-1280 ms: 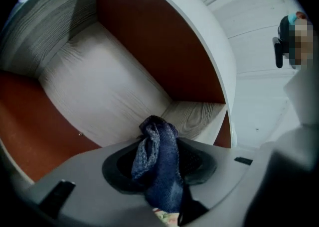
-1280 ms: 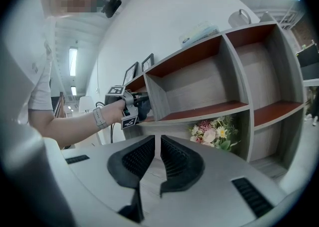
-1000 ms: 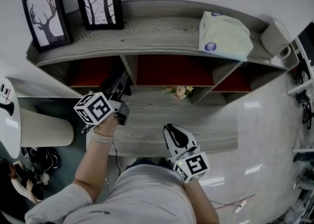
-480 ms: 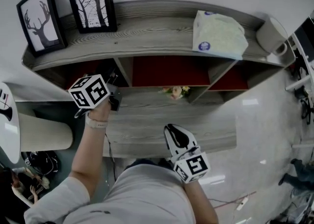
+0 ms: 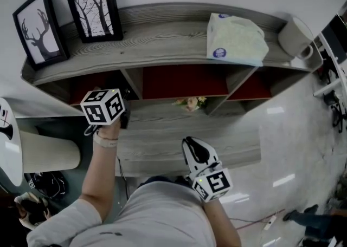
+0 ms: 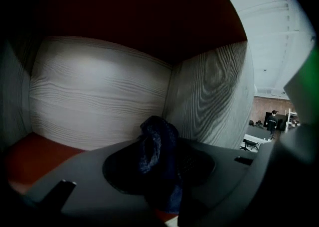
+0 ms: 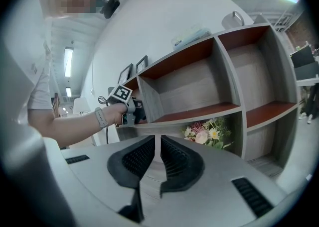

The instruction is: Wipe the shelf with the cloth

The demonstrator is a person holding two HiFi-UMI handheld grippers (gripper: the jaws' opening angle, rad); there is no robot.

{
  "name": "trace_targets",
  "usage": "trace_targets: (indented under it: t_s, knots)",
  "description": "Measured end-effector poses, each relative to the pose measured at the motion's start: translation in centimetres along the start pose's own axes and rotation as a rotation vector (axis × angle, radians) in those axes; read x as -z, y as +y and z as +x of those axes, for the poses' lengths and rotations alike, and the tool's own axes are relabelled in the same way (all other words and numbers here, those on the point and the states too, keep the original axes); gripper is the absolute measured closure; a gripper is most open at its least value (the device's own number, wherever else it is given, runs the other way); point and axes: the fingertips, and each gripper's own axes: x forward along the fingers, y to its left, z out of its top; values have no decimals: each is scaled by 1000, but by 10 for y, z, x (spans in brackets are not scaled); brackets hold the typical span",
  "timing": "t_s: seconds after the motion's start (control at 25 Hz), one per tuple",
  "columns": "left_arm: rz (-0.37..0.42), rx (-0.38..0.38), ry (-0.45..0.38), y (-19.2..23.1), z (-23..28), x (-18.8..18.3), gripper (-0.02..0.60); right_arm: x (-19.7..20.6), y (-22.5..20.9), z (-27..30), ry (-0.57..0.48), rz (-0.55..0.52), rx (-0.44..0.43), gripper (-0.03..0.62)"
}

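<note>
The grey wooden shelf unit [image 5: 162,40] has red-brown compartments under its top board. My left gripper [image 5: 120,111] reaches into the left compartment, its tips hidden under the top board in the head view. In the left gripper view that gripper [image 6: 159,169] is shut on a dark blue cloth [image 6: 155,146], bunched between the jaws in front of the compartment's pale back panel [image 6: 99,96] and above its red floor [image 6: 30,156]. My right gripper [image 5: 196,149] hangs near my body, away from the shelf. Its jaws [image 7: 158,164] are shut with nothing between them.
Two framed pictures [image 5: 39,26] [image 5: 95,8], a pale green package [image 5: 234,37] and a white cup [image 5: 295,37] stand on the top board. A small bunch of flowers [image 5: 188,103] sits in a lower compartment. A lamp shade [image 5: 43,151] is at my left.
My left gripper has moved left and deeper into the left compartment with the cloth. The right gripper has stayed in place.
</note>
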Motion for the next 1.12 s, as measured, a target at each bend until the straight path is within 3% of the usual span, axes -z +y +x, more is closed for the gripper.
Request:
trace_targets:
  t_s: [0.28,0.4,0.56,0.84,1.12]
  knots:
    - [34,-49,34,-7,-18,23,423,0,7,6,-1,-2,-30,551]
    - [90,-74,60,-8,-23,35,423,-2,6,5,-4,-6,-28,551]
    - [160,-121,48,-7,-23,37,422,-2,3,4,-2,-3,-19,551]
    - [212,-167,20,-3,-21,40,422,-2,7,7,7,-15,-17,551]
    - [194,-185,9,19,-33,39,422,-1,20,22,20,-25,-44,551]
